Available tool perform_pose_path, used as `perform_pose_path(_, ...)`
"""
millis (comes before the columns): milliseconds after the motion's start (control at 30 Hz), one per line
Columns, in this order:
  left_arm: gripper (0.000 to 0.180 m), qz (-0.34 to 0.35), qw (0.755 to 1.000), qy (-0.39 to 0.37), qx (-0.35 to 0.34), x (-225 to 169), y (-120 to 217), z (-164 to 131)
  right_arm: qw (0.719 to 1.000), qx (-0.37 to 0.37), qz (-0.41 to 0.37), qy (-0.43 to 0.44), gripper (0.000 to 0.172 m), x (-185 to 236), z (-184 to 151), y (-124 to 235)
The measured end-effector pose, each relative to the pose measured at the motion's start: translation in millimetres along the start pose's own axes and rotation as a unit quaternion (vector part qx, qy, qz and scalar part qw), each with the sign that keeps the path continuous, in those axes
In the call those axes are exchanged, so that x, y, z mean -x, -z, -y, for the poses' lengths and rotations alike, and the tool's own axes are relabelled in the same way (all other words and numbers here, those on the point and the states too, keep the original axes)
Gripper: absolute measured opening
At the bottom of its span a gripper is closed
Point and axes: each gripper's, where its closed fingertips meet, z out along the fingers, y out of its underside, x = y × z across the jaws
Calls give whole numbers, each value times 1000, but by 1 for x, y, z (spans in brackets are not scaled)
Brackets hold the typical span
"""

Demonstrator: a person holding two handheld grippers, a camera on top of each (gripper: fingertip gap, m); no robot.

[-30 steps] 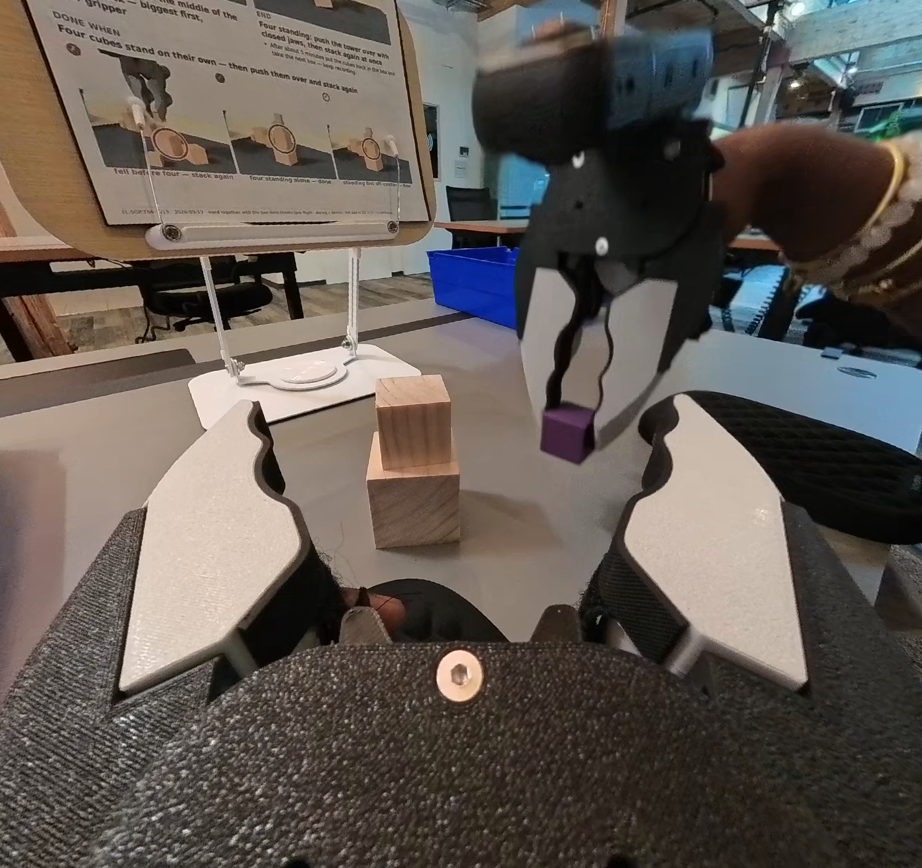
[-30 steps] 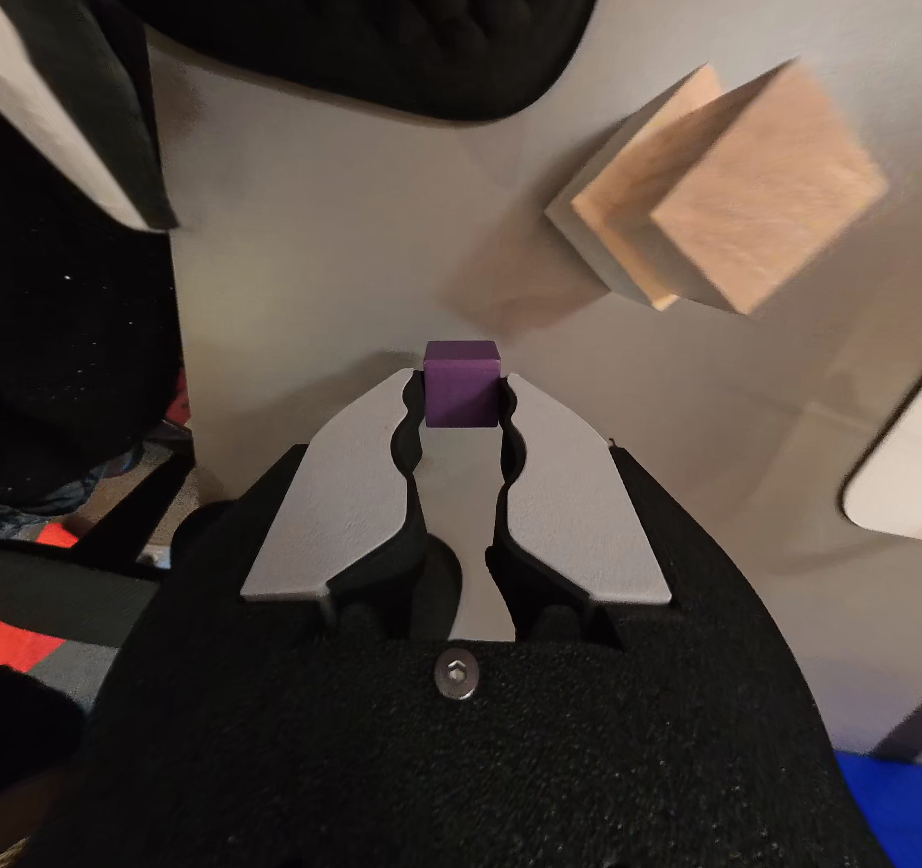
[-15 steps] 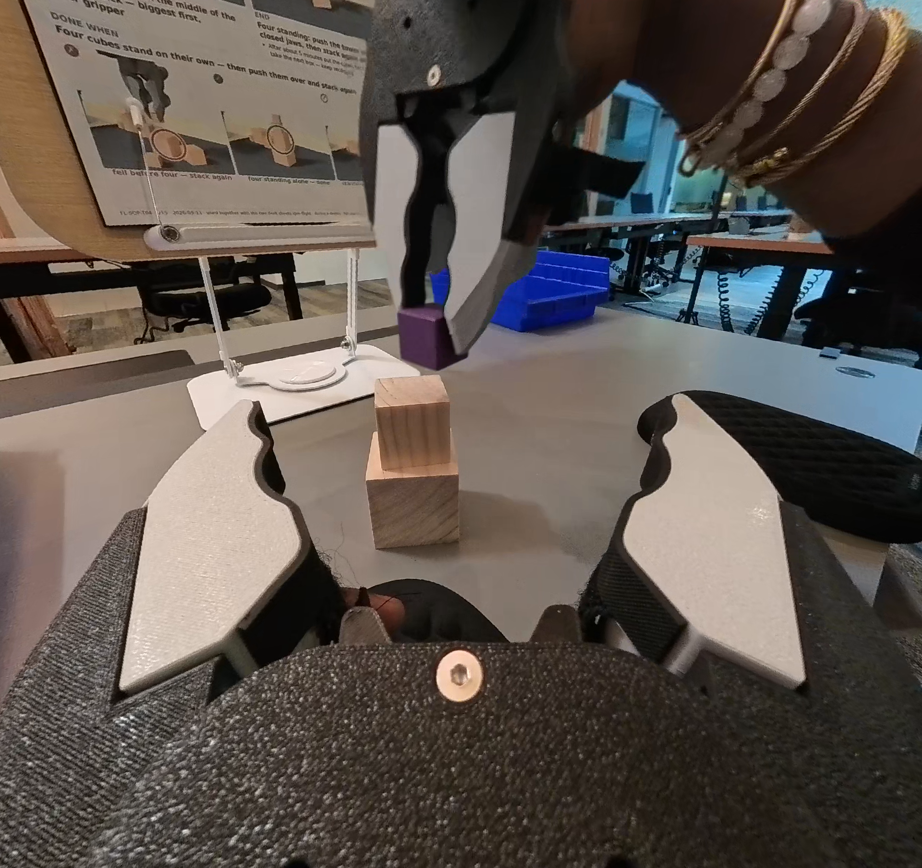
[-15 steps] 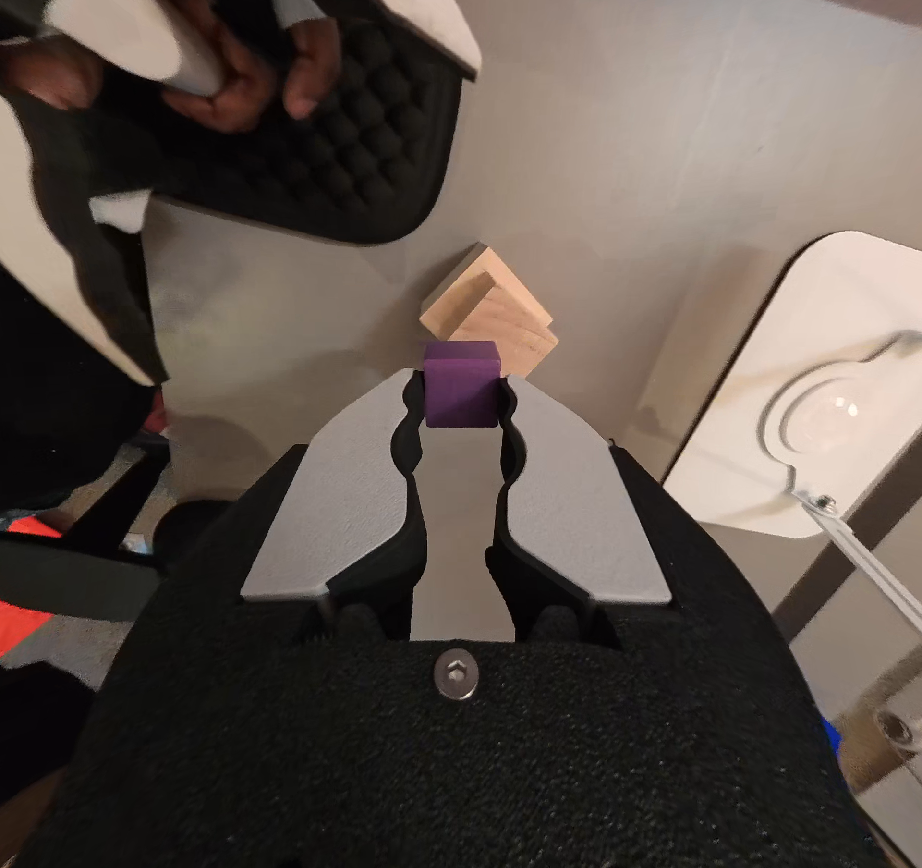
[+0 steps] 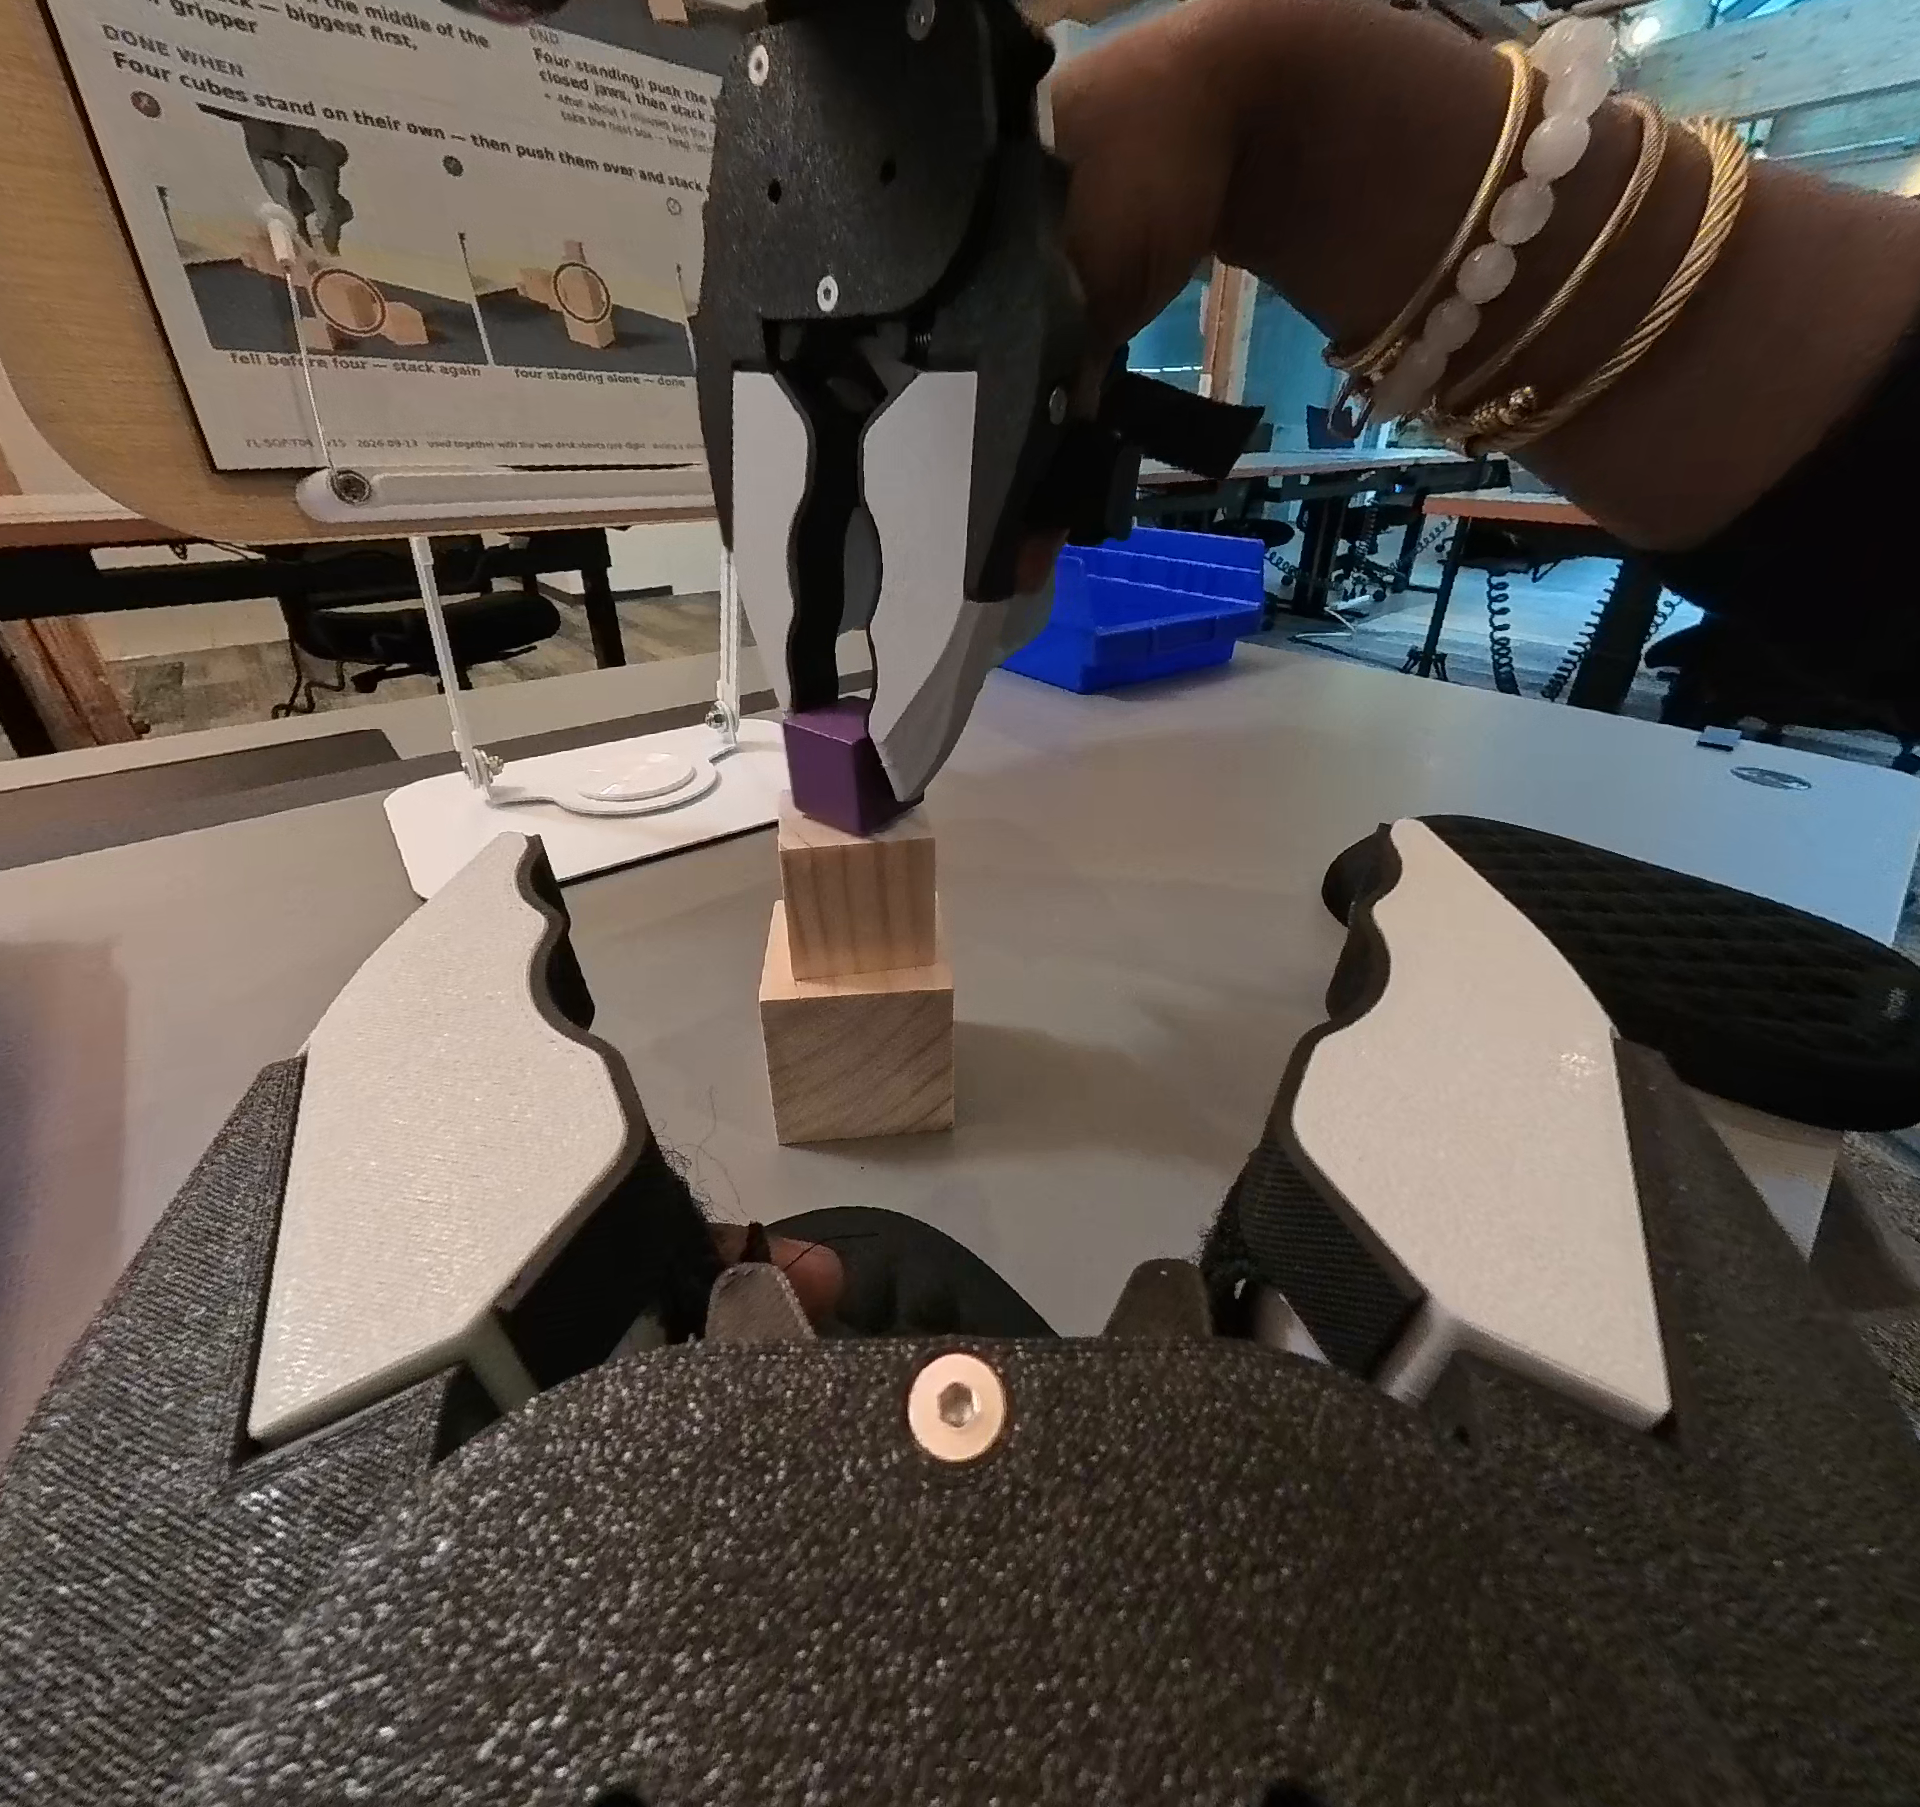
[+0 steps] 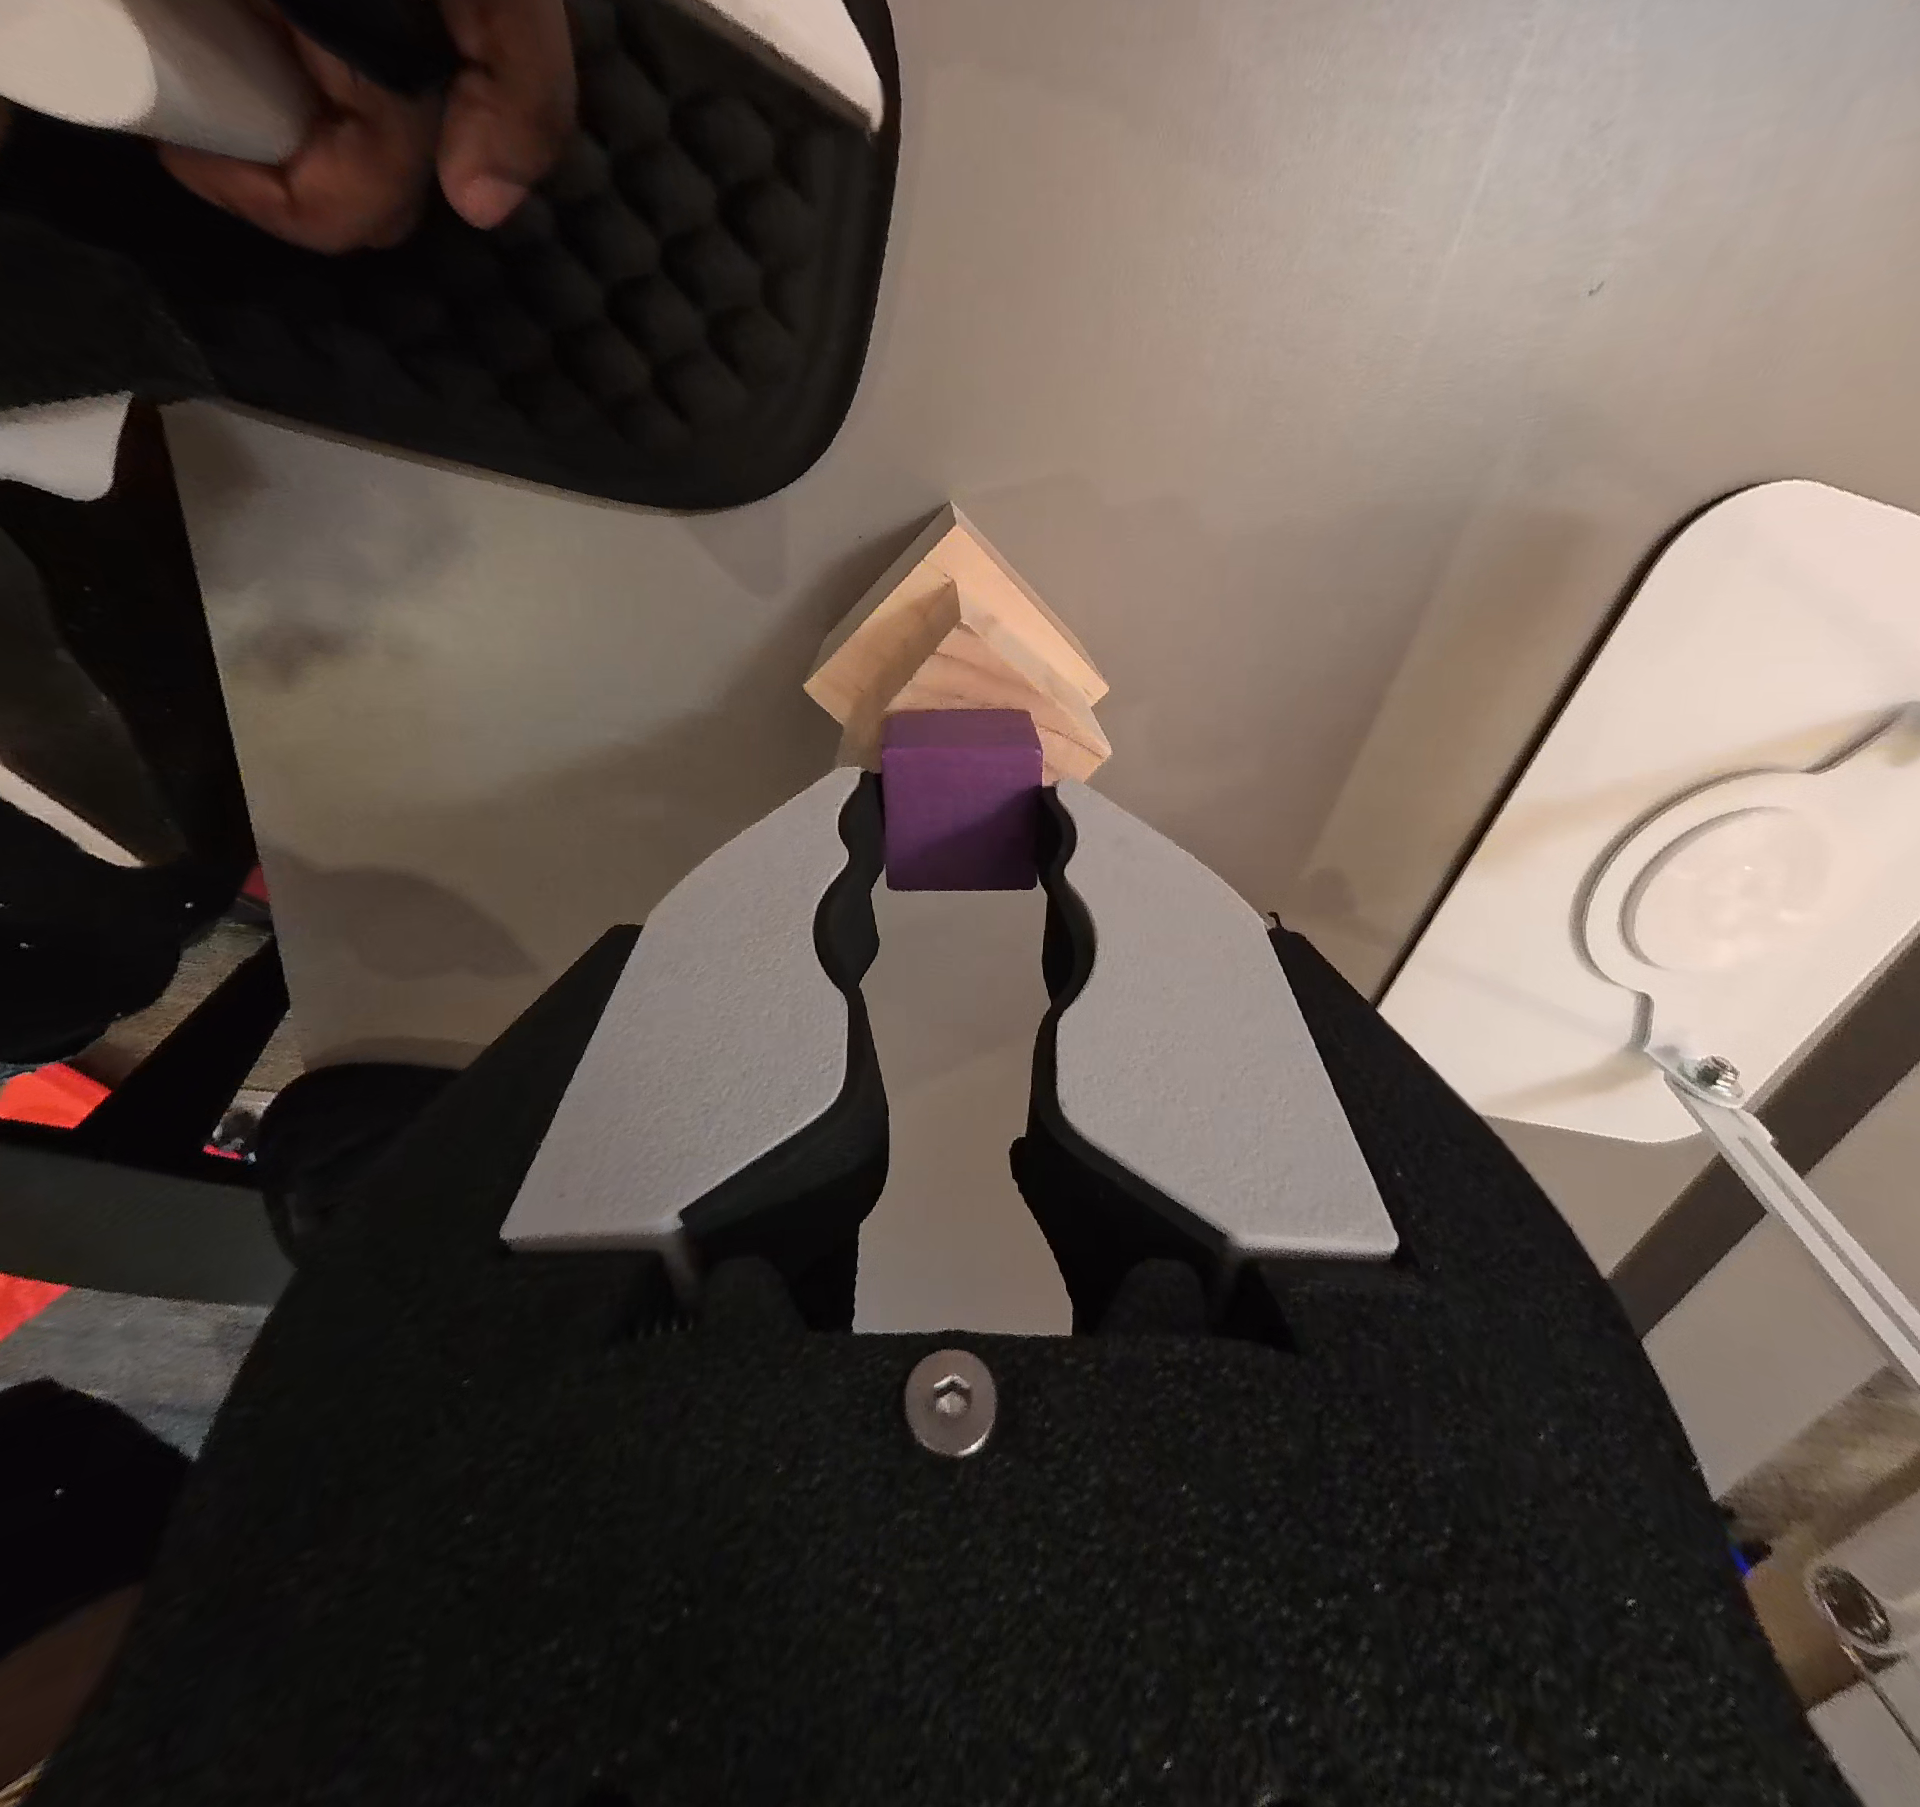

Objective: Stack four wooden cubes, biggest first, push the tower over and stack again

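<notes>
Two grippers work over your grey tabletop (image 5: 1195, 936), with bare surface around the cube stack on all near sides. A black textured pad (image 5: 1683, 968) bounds the room to the right, and the white base plate of the sheet stand (image 5: 582, 822) bounds it behind and to the left. The printed instruction sheet on its wooden board (image 5: 312, 230) is cut off at the top and left of the left wrist view; a blue plastic bin (image 5: 1143, 614) sits at the far table edge.

Your left gripper (image 5: 956, 936) is low and spread wide, nothing between its fingers, with the stack in front of it.

The large pale wooden cube (image 5: 857, 1051) stands on the table; the smaller wooden cube (image 5: 857, 895) sits on it.

Your right gripper (image 6: 961, 801) pinches the small purple cube (image 5: 831, 770), pads pressed on both sides. The purple cube is tilted and appears to touch the smaller wooden cube's top; contact under it is hard to make out.

Versus a second ago: the purple cube was beside the stack, low and to its right; it is now directly over it. The left gripper has not moved.
</notes>
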Motion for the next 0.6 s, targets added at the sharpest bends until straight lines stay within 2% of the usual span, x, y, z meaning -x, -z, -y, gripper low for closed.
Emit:
perform_pose_path(433, 138, 0, 1000, -4, 1, -1, 0, 0, 1000, -11, -12, 0, 28, -3, -1, -1)
perform_pose_path(600, 139, 0, 1000, -3, 1, 0, 0, 0, 1000, -27, -14, -4, 38, -3, 2, -2)
